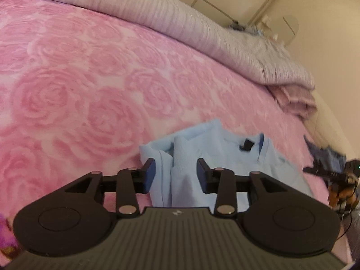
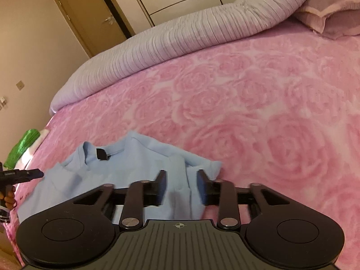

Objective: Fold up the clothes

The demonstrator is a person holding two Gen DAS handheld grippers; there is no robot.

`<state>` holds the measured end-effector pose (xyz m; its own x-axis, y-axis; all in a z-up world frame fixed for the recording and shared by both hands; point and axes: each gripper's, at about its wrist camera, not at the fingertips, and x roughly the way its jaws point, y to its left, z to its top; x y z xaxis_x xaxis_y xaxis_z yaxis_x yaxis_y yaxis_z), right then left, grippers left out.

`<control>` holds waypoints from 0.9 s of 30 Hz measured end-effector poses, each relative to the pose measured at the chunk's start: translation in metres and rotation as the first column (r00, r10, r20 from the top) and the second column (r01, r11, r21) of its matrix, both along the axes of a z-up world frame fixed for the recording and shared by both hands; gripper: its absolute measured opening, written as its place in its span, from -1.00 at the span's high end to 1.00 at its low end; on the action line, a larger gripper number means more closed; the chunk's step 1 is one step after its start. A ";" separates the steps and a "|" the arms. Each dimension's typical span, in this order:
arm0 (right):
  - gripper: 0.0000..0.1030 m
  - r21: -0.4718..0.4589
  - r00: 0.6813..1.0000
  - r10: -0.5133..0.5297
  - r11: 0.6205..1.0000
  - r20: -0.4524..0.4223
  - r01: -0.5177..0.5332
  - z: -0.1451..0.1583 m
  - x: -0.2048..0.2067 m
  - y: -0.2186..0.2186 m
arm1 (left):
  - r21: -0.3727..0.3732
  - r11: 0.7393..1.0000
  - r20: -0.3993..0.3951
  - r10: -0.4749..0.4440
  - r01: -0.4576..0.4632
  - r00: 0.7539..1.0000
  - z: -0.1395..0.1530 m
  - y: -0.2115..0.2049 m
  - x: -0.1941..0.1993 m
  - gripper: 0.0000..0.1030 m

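Light-blue sweater (image 1: 216,153) on pink rose bedspread (image 1: 90,78), black neck tag (image 2: 101,154) unreadable, both tongs (image 1: 175,175) (image 2: 182,186) spread.

A pink rose-patterned bedspread (image 2: 258,103) is spread across the bed; a ribbed lilac duvet (image 2: 180,36) is bunched along its far edge.

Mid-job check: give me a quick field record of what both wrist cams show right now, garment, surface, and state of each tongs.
garment: light blue sweater, crumpled on the bed, black neck label facing up
surface: pink rose-patterned blanket
far edge: rolled grey ribbed duvet
left tongs: open, fingers astride a fold of the sweater, not closed on it
right tongs: open, fingers either side of a raised fold
fold progress: not folded yet
other: green item beyond the bed edge, blurred
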<state>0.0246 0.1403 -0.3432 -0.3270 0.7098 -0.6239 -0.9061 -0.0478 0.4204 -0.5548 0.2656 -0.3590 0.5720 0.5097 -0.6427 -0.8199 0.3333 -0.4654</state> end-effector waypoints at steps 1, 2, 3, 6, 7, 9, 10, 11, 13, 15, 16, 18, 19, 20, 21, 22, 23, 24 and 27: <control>0.17 0.001 1.000 0.002 1.000 -0.002 -0.002 0.001 0.001 0.001 | -0.002 1.000 -0.016 -0.012 0.012 1.000 -0.001 0.001 0.004 0.18; 0.17 0.001 1.000 0.005 1.000 -0.004 -0.005 0.001 0.002 0.001 | -0.003 1.000 -0.031 -0.022 0.022 0.999 -0.004 0.003 0.008 0.18; 0.17 0.001 1.000 0.012 1.000 -0.011 -0.012 0.001 0.003 0.002 | -0.004 0.999 -0.047 -0.034 0.034 0.998 -0.006 0.003 0.011 0.18; 0.17 -0.005 0.999 0.036 0.999 -0.022 -0.036 0.001 0.002 0.005 | 0.004 0.998 -0.092 -0.063 0.063 0.994 -0.009 0.003 0.018 0.20; 0.17 -0.016 0.999 0.048 0.999 -0.017 -0.049 0.000 0.000 0.007 | 0.007 0.998 -0.104 -0.068 0.069 0.992 -0.010 0.003 0.020 0.20; 0.17 -0.033 0.998 0.059 0.998 -0.010 -0.059 -0.005 -0.003 0.009 | 0.007 0.997 -0.106 -0.070 0.071 0.992 -0.012 0.004 0.021 0.19; 0.17 -0.041 0.998 0.060 0.997 -0.007 -0.060 -0.007 -0.004 0.010 | 0.005 0.997 -0.105 -0.071 0.071 0.992 -0.012 0.004 0.021 0.20; 0.17 -0.048 0.998 0.061 0.997 -0.005 -0.061 -0.010 -0.005 0.011 | 0.006 0.997 -0.108 -0.074 0.075 0.991 -0.013 0.004 0.021 0.22; 0.17 -0.064 0.998 0.062 0.996 0.000 -0.062 -0.015 -0.007 0.012 | 0.011 0.996 -0.117 -0.084 0.086 0.990 -0.014 0.002 0.022 0.23; 0.17 -0.079 0.998 0.064 0.995 0.004 -0.064 -0.020 -0.010 0.013 | 0.016 0.995 -0.123 -0.094 0.097 0.988 -0.013 0.000 0.023 0.28; 0.17 -0.086 0.998 0.066 0.994 0.001 -0.065 -0.022 -0.010 0.013 | 0.019 0.995 -0.126 -0.099 0.102 0.987 -0.012 -0.001 0.023 0.31; 0.17 -0.095 0.997 0.074 0.993 -0.038 -0.077 -0.022 -0.009 0.012 | 0.024 0.993 -0.129 -0.107 0.111 0.986 -0.011 -0.003 0.022 0.51; 0.30 -0.096 0.995 0.086 0.991 -0.047 -0.090 -0.020 -0.010 0.010 | 0.026 0.993 -0.130 -0.109 0.114 0.986 -0.011 -0.003 0.022 0.61; 0.50 -0.090 0.995 0.092 0.991 -0.035 -0.095 -0.019 -0.011 0.008 | 0.028 0.993 -0.130 -0.110 0.114 0.985 -0.010 -0.004 0.021 0.77; 0.73 -0.084 0.995 0.098 0.992 -0.025 -0.099 -0.017 -0.013 0.007 | 0.033 0.993 -0.126 -0.110 0.115 0.986 -0.009 -0.005 0.020 0.83; 0.79 -0.070 0.995 0.100 0.992 -0.024 -0.101 -0.015 -0.014 0.005 | 0.047 0.992 -0.123 -0.107 0.113 0.987 -0.008 -0.007 0.019 0.86; 0.81 -0.055 0.995 0.102 0.993 -0.019 -0.103 -0.012 -0.016 0.004 | 0.070 0.991 -0.125 -0.103 0.113 0.987 -0.004 -0.011 0.018 0.87; 0.84 -0.029 0.995 0.102 0.994 0.003 -0.102 -0.008 -0.018 0.001 | 0.092 0.989 -0.127 -0.100 0.112 0.987 -0.001 -0.014 0.018 0.88; 0.86 0.063 0.993 0.089 0.994 0.080 -0.094 0.008 -0.023 -0.008 | 0.182 0.977 -0.132 -0.090 0.114 0.987 0.012 -0.024 0.018 0.88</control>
<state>0.0014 0.1324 -0.3351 -0.3456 0.7201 -0.6017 -0.9260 -0.1579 0.3429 -0.5368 0.2412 -0.3467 0.5506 0.5711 -0.6089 -0.8237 0.4902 -0.2851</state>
